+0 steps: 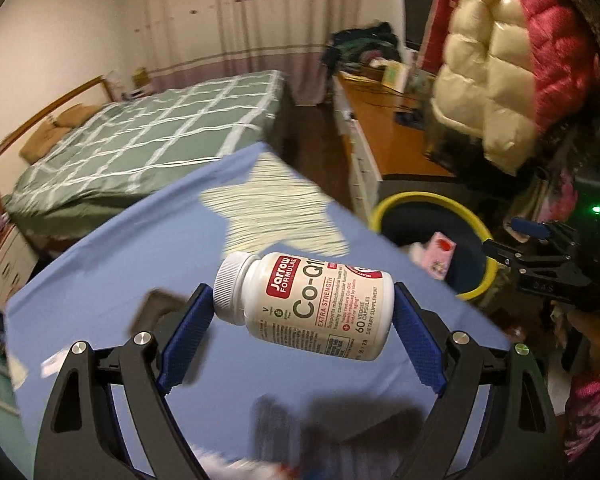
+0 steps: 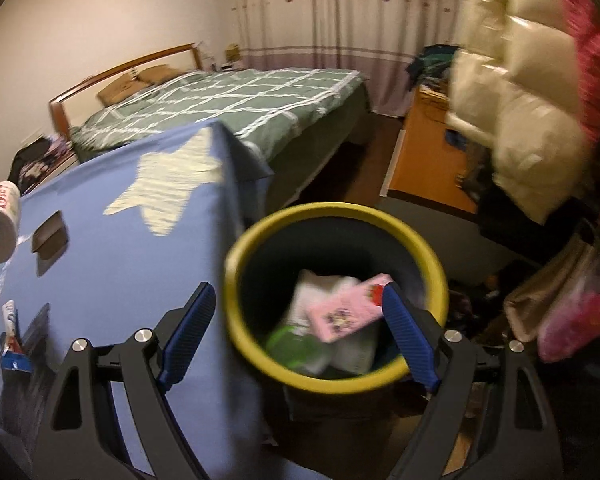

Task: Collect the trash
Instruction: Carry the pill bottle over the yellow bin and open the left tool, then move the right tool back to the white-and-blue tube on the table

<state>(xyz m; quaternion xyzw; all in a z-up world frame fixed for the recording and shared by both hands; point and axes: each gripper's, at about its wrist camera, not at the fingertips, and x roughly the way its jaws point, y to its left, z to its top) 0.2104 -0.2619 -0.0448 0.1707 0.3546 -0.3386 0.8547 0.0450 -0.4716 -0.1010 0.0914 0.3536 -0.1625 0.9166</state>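
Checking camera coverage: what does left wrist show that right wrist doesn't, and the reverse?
Left wrist only: the bottle's printed label, clamped end to end between the left gripper's pads; also the right gripper seen from outside, over the bin.

Right wrist only: the bin's contents, a pink box, white packets and something green; a small tube on the table.

Both: blue tablecloth with its star, yellow-rimmed bin, bed, hanging jackets.

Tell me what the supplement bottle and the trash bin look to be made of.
Supplement bottle: likely white plastic, smooth and slightly glossy, with a ribbed screw cap and a printed paper or film label. Trash bin: probably plastic too, with a matte yellow rolled rim and dark inner wall; blur leaves the finish uncertain.
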